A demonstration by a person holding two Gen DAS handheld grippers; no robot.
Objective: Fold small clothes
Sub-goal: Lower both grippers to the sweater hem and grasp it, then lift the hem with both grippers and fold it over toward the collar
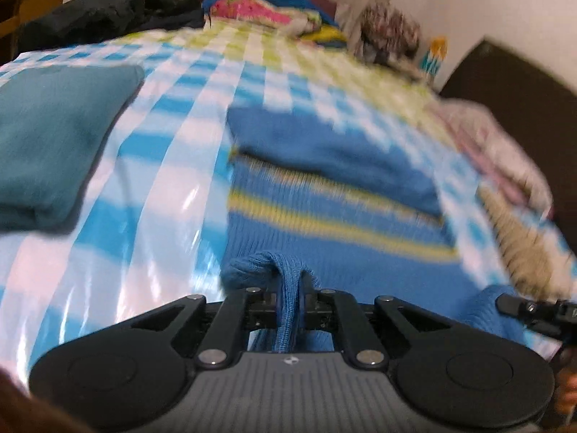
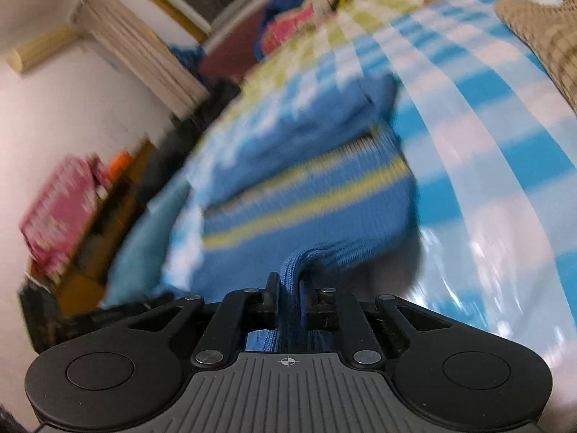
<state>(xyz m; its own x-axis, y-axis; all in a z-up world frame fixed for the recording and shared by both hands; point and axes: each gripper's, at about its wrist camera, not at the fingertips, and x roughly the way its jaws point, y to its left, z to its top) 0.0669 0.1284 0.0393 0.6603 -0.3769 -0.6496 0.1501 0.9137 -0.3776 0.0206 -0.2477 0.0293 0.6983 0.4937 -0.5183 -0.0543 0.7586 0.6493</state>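
A blue knitted sweater point(image 1: 335, 223) with yellow stripes lies on a bed with a blue, white and green checked cover point(image 1: 162, 151). One part is folded over its far half. My left gripper point(image 1: 290, 301) is shut on the sweater's near ribbed edge, which bunches between its jaws. My right gripper point(image 2: 291, 299) is shut on another part of the same near edge of the sweater point(image 2: 306, 195). The right gripper's tip point(image 1: 533, 312) shows at the right edge of the left wrist view. Both views are blurred by motion.
A folded teal garment point(image 1: 54, 137) lies on the bed to the left. A beige knit point(image 1: 519, 245) and a pale garment point(image 1: 505, 151) lie at the right. Coloured clothes point(image 1: 259, 11) and dark clothing point(image 1: 108, 14) are piled at the far end. A wooden shelf point(image 2: 104, 216) stands beside the bed.
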